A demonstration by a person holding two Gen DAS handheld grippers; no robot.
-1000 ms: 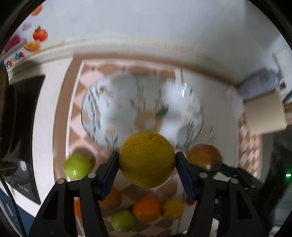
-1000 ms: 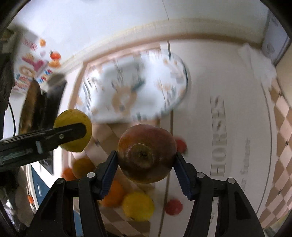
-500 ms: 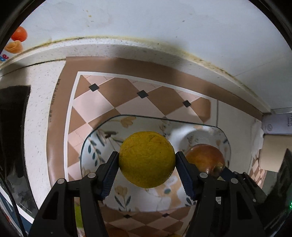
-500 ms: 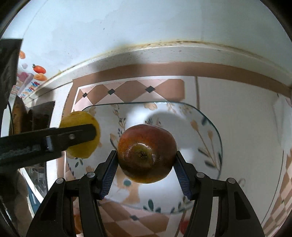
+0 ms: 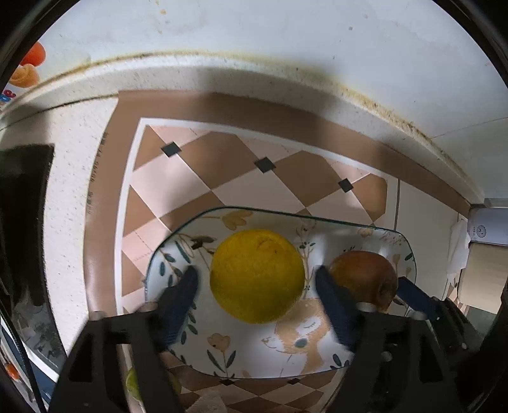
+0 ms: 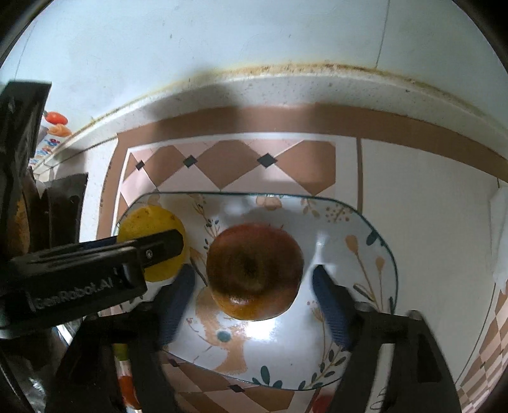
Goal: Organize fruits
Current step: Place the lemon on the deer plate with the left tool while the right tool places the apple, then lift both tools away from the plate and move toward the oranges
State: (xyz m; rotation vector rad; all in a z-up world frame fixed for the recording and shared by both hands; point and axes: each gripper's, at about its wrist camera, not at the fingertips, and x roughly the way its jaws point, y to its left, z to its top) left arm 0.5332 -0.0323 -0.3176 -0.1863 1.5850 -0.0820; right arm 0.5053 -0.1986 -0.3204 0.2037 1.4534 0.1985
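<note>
Fruits on plate (image 5: 177, 254), checkered mat (image 5: 222, 168), speckled counter (image 5: 66, 197), stained wall (image 5: 254, 28).

- "GenRobot.AI" stands in pale letters along the black body of the left tool (image 6: 182, 244), seen in the right wrist view.
- Small print along the mat's brown border (image 5: 95, 178) is too blurred to read.

A big round yellow fruit with bumpy skin (image 5: 257, 275) and a shiny round red-brown apple (image 6: 254, 270) sit side by side, not touching, on a glassy white plate with painted flowers and a fox face (image 6: 358, 228).
</note>
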